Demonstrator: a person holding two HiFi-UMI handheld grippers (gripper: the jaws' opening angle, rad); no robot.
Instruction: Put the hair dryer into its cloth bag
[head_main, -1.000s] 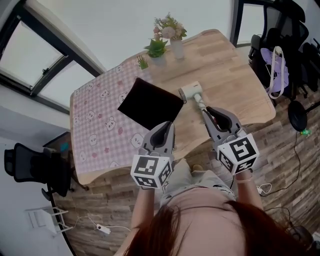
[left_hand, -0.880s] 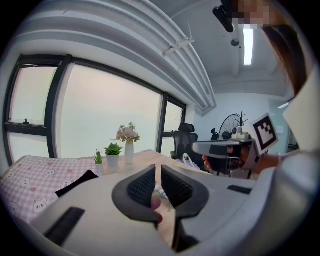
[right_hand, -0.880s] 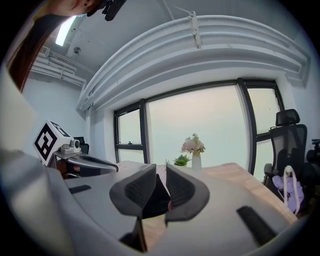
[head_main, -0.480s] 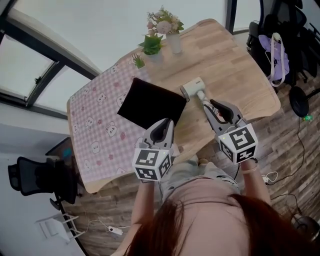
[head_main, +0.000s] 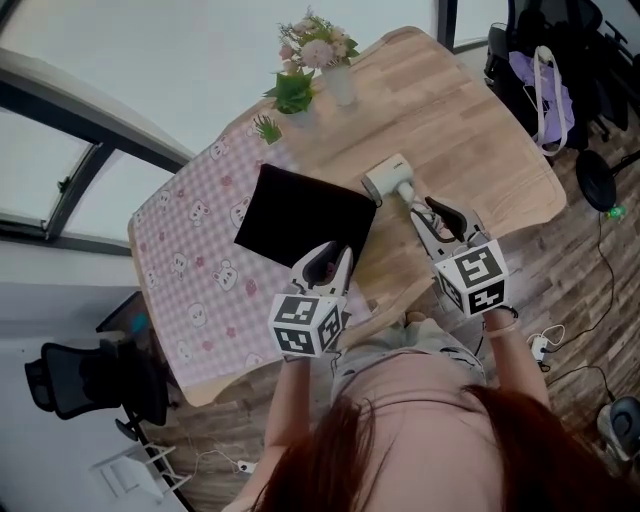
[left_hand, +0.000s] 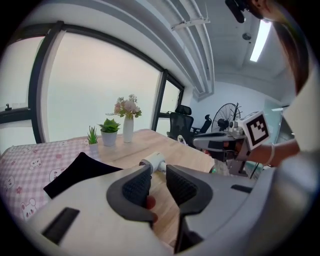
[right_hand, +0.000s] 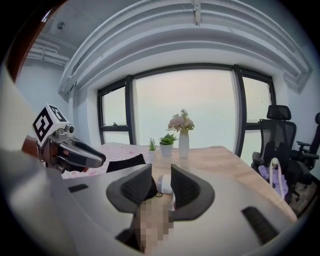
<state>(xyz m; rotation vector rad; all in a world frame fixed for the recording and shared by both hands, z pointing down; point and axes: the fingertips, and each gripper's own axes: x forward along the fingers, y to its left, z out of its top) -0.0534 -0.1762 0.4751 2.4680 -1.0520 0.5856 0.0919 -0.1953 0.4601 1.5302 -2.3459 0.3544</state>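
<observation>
The black cloth bag (head_main: 305, 215) lies flat on the table, half on the pink cloth. Just right of it lies the white hair dryer (head_main: 388, 180), handle toward me. My left gripper (head_main: 333, 256) hovers over the bag's near edge. Its jaws have just been opening and stand open with nothing between them. In the left gripper view (left_hand: 157, 176) the bag (left_hand: 75, 172) and dryer (left_hand: 155, 161) lie beyond the jaws. My right gripper (head_main: 441, 213) hangs near the dryer's handle, its jaws likewise just opening, open and empty. In the right gripper view (right_hand: 161, 183) the dryer (right_hand: 165, 184) shows past the jaws.
A vase of flowers (head_main: 335, 75) and two small potted plants (head_main: 292, 95) stand at the table's far side. A pink chequered cloth (head_main: 190, 260) covers the table's left part. Office chairs (head_main: 560, 60) stand at the right and bottom left (head_main: 90, 375).
Both grippers have sunk toward the table and moved forward, the left over the bag's near edge, the right toward the dryer's handle. Both pairs of jaws have parted.
</observation>
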